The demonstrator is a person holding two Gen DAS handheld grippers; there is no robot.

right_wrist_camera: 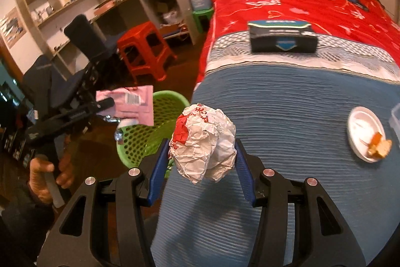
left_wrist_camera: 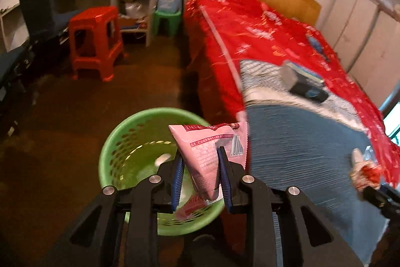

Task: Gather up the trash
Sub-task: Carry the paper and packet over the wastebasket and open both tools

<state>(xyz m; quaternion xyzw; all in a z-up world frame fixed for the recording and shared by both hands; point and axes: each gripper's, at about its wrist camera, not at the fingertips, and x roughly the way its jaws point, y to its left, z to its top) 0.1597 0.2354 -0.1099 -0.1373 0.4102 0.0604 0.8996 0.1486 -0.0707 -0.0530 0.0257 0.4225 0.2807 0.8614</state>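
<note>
Both grippers loaded, heading for the green basket (left_wrist_camera: 110,157)

Left gripper (left_wrist_camera: 200,174) clamps a pink packet (left_wrist_camera: 212,149) above the basket, ready to drop; right gripper (right_wrist_camera: 200,167) clenches crumpled paper (right_wrist_camera: 202,142) beside it, over the bed.

R claw (right_wrist_camera: 202,154) grips crumpled wrapper (right_wrist_camera: 203,143) over blue blanket (right_wrist_camera: 287,121).

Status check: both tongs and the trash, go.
Left tongs shut on pink wrapper, over green basket. Right tongs shut on crumpled paper, above bed. Path clear.
</note>
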